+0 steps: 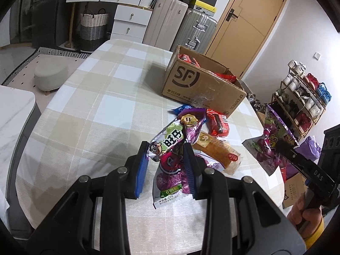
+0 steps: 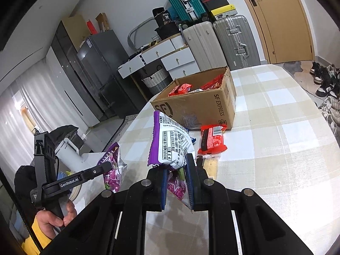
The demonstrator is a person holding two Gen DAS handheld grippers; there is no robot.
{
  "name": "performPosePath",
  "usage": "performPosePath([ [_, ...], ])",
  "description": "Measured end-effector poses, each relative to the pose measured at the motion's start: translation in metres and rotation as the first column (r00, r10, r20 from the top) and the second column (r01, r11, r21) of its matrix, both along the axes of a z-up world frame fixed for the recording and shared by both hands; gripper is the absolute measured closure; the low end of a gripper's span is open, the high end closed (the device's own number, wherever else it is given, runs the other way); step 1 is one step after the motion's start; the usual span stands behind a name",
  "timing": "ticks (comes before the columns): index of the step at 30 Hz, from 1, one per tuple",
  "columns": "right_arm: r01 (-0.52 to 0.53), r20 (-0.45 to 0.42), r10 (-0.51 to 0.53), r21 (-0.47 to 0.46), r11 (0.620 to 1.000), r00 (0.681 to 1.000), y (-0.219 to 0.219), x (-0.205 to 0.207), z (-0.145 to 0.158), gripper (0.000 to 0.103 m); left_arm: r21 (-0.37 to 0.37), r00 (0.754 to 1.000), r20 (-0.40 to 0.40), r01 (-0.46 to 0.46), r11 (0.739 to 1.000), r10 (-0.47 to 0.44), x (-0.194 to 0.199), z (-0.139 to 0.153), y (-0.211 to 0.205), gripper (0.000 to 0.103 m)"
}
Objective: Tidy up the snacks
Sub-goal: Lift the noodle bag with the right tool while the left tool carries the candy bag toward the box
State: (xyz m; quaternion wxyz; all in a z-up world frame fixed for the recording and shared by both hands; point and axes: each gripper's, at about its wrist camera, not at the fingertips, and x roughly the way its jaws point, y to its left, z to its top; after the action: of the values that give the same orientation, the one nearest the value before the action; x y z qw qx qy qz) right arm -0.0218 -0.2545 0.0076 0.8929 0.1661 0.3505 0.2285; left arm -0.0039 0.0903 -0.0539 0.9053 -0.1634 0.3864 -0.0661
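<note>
My left gripper (image 1: pixel 166 148) is shut on a purple and green snack packet (image 1: pixel 170 161) and holds it above the checked table (image 1: pixel 95 106). My right gripper (image 2: pixel 176 163) is shut on a like purple packet (image 2: pixel 170 144), its white printed back facing me; that packet also shows in the left wrist view (image 1: pixel 274 146). The left gripper with its packet (image 2: pixel 113 165) shows at the left of the right wrist view. An open SF cardboard box (image 1: pixel 197 87) with red snacks stands at the table's far side. A red packet (image 2: pixel 212 141), an orange packet (image 1: pixel 218 150) and a blue one lie before it.
Suitcases (image 1: pixel 182 23), white drawers (image 1: pixel 131 14) and a woven basket (image 1: pixel 93 29) stand behind the table. A shoe rack (image 1: pixel 301 102) is at the right. A round stool (image 1: pixel 51 78) stands on the floor at the left.
</note>
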Motion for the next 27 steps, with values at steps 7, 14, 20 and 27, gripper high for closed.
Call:
performPosePath([
  [7,-0.002,0.02,0.001,0.04,0.999,1.0,-0.001,0.004,0.01,0.088,0.021,1.0,-0.012,0.026,0.999,-0.026,0.009,0.014,-0.01,0.074],
  [14,-0.005,0.077,-0.001,0.079,0.997,0.997,-0.005,0.022,0.056,0.088,0.031,0.997,0.051,0.049,0.998,-0.051,0.022,0.075,-0.012,0.074],
  [20,-0.023,0.147,0.01,0.09,0.996,0.989,-0.004,0.044,0.109,0.088,0.071,0.99,0.119,0.063,0.995,-0.072,0.043,0.137,-0.024,0.074],
  [27,-0.012,0.165,-0.003,0.091,0.996,0.986,-0.004,0.076,0.152,0.088,0.102,0.982,0.159,0.083,0.991,-0.099,0.072,0.187,-0.045,0.074],
])
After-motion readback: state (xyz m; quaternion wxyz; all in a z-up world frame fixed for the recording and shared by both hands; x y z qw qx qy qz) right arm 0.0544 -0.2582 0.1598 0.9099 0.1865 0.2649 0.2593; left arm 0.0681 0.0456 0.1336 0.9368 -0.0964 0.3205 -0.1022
